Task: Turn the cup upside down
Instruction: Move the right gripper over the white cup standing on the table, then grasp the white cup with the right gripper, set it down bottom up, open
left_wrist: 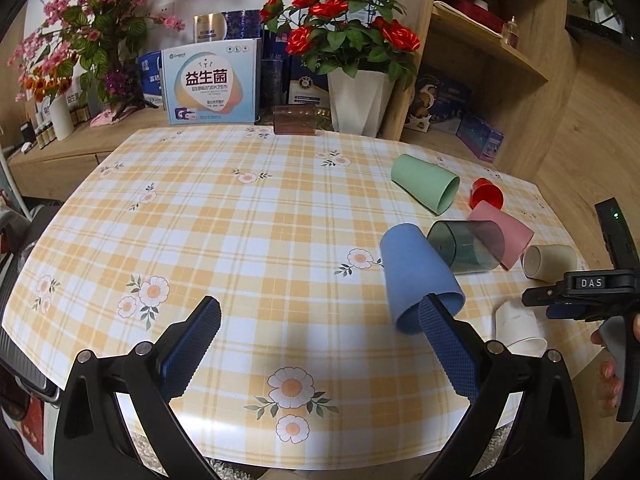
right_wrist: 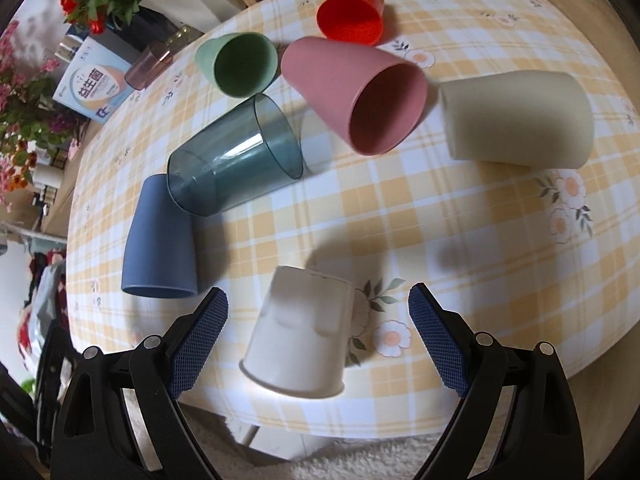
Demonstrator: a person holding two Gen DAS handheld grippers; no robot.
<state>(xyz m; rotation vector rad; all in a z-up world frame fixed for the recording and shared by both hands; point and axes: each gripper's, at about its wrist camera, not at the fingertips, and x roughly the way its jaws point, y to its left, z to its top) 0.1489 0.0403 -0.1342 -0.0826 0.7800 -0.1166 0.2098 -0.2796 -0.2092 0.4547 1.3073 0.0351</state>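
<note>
Several cups lie on their sides on the plaid tablecloth (right_wrist: pixel 460 240). A white cup (right_wrist: pixel 298 332) lies near the front edge, between the open fingers of my right gripper (right_wrist: pixel 318 312), which holds nothing. A blue cup (right_wrist: pixel 160 240) lies left of it, touching a clear grey cup (right_wrist: pixel 236 156). Green (right_wrist: pixel 238 64), pink (right_wrist: pixel 360 96), red (right_wrist: pixel 352 16) and cream (right_wrist: pixel 520 118) cups lie farther back. In the left wrist view my left gripper (left_wrist: pixel 320 320) is open and empty above the table; its right fingertip (left_wrist: pixel 434 312) overlaps the blue cup (left_wrist: pixel 416 268). The right gripper's body (left_wrist: pixel 580 292) shows at the right edge.
A brown translucent cup (left_wrist: pixel 294 119) stands upside down at the table's far edge. Behind it are boxes (left_wrist: pixel 210 80), a white pot of red roses (left_wrist: pixel 360 100), pink flowers (left_wrist: pixel 80 40) and wooden shelves (left_wrist: pixel 500 60). The table's front edge is close below both grippers.
</note>
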